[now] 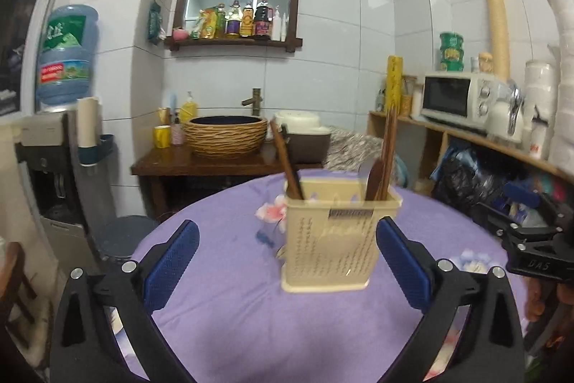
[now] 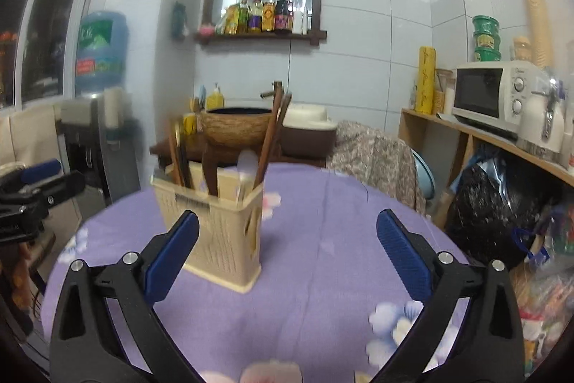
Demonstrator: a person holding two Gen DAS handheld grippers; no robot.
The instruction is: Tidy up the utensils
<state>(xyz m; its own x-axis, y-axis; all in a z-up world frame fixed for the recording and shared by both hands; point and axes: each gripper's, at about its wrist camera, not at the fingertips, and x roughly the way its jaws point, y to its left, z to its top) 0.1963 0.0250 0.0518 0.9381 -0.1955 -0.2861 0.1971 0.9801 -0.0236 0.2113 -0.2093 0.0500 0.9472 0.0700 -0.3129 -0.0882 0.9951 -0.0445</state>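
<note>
Utensil holder (image 1: 337,239), cream plastic with perforated walls, stands upright on the round table's purple floral cloth (image 1: 233,318). Brown chopsticks (image 1: 389,146) and a dark wooden spoon (image 1: 375,178) stand in its right-hand compartment, and another brown stick (image 1: 285,160) leans in the left one. Left gripper (image 1: 287,252) is spread wide, blue pads (image 1: 172,264) apart with nothing between them, the holder beyond its tips. Right gripper (image 2: 287,252) is likewise spread and empty, the holder ahead and to its left. Pictures are slightly blurred.
</note>
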